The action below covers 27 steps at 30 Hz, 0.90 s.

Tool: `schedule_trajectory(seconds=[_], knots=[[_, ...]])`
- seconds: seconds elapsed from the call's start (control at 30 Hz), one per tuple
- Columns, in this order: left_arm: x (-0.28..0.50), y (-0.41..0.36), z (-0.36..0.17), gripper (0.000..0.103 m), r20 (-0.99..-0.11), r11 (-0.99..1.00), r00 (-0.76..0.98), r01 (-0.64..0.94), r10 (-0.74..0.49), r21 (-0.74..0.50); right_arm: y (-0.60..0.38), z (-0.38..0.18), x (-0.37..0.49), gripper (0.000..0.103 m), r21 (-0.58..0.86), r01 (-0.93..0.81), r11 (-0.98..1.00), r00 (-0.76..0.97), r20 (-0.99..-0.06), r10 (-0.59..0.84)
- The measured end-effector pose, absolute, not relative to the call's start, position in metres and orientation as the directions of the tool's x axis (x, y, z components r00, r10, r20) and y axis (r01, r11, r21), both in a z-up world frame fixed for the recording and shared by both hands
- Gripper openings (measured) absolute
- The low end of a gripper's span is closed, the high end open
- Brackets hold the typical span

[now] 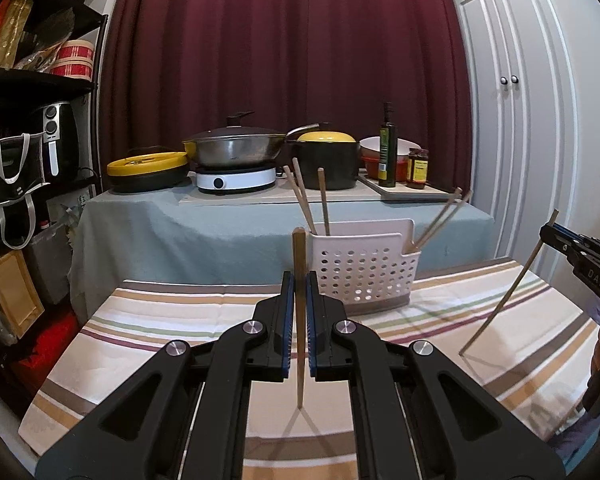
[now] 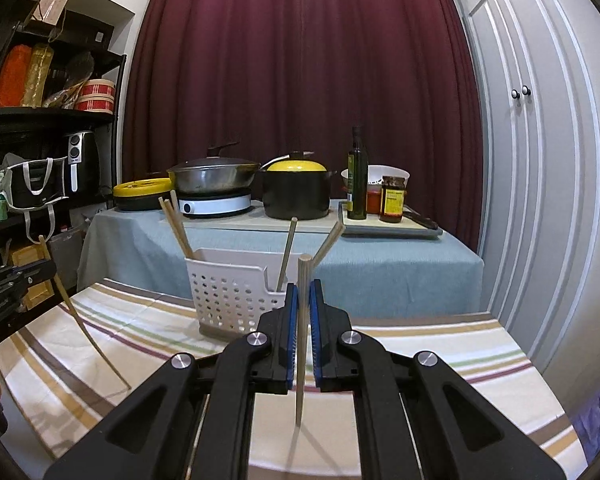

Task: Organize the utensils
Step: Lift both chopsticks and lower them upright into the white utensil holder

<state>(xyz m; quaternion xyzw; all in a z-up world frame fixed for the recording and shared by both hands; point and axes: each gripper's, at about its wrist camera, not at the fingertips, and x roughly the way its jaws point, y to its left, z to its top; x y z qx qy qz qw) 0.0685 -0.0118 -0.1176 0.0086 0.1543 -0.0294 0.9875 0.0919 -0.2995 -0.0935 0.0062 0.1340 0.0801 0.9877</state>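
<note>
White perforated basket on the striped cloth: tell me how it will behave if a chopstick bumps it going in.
The white basket looks like thin plastic, so probably light and easily nudged. The chopsticks leaning outward above its rim may raise its tipping tendency. The striped cloth might let it slide rather than topple.

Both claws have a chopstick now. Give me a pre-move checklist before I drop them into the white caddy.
1. Left claw shut on its wooden chopstick: ok.
2. Right claw shut on the other wooden chopstick: ok.
3. Both held sticks roughly upright, tips down: ok.
4. White perforated plastic caddy upright on the striped tablecloth: ok.
5. Room in the caddy among the chopsticks already standing in it: cannot tell; its interior is hidden.
6. Claws apart from each other: ok.
</note>
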Motion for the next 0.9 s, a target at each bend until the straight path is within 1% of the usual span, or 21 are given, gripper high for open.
schedule_trajectory(seconds=[0.23, 0.33, 0.47, 0.67, 0.9], knots=[[0.079, -0.013, -0.109, 0.006, -0.293, 0.998, 0.954, 0.066, -0.063, 0.0, -0.299, -0.089, 0.104, 0.007, 0.045, -0.171, 0.984, 0.949, -0.261, 0.177], [0.083, -0.013, -0.097, 0.006, -0.275, 0.997, 0.959, 0.072, -0.071, -0.006, -0.301, -0.083, 0.106, 0.007, 0.065, -0.179, 0.982, 0.947, -0.259, 0.19], [0.089, -0.015, -0.078, 0.006, -0.24, 0.997, 0.967, 0.08, -0.082, -0.015, -0.3, -0.067, 0.108, 0.007, 0.081, -0.196, 0.977, 0.95, -0.232, 0.21], [0.099, -0.025, -0.042, 0.006, -0.154, 0.994, 0.982, 0.11, -0.111, -0.016, -0.295, -0.033, 0.113, 0.007, 0.106, -0.253, 0.962, 0.951, -0.159, 0.267], [0.121, -0.039, -0.004, 0.006, -0.063, 0.989, 0.987, 0.144, -0.145, -0.014, -0.284, 0.008, 0.129, 0.007, 0.087, -0.303, 0.949, 0.95, -0.053, 0.308]])
